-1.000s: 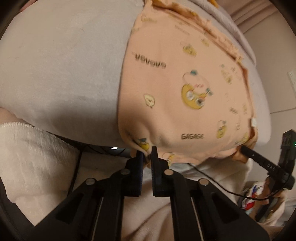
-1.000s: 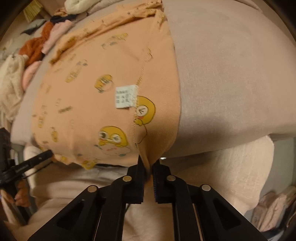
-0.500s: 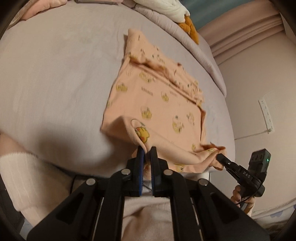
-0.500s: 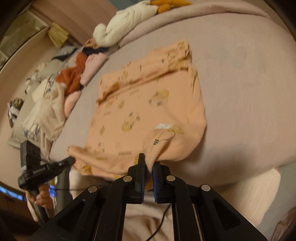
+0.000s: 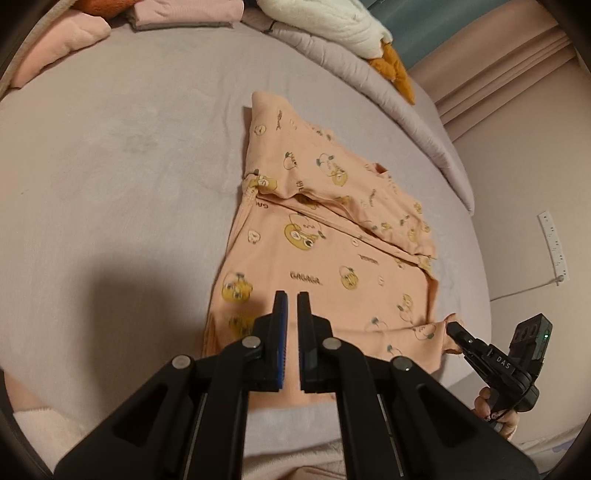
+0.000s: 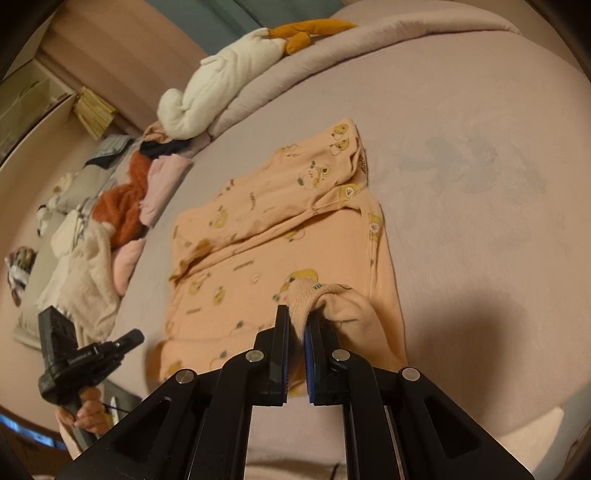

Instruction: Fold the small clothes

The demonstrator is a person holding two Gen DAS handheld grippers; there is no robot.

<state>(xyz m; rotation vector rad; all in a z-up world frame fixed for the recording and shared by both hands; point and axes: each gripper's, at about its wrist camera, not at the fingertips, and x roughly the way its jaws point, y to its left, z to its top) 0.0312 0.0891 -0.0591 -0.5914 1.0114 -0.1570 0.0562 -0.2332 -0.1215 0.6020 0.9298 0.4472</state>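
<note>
Peach shirt (image 5: 328, 266) flat on bed (image 5: 122, 177). Right claw (image 6: 296, 325) pinching shirt hem, lifted. Left claw (image 5: 288, 314) pressed together, gripping nothing visible.

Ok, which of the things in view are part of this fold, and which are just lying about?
In the job:
peach printed garment
right gripper, shut on its hem
left gripper, shut
bed sheet under the garment

Lying about:
white plush toy
clothes pile
folded pink clothes
rolled quilt
</note>
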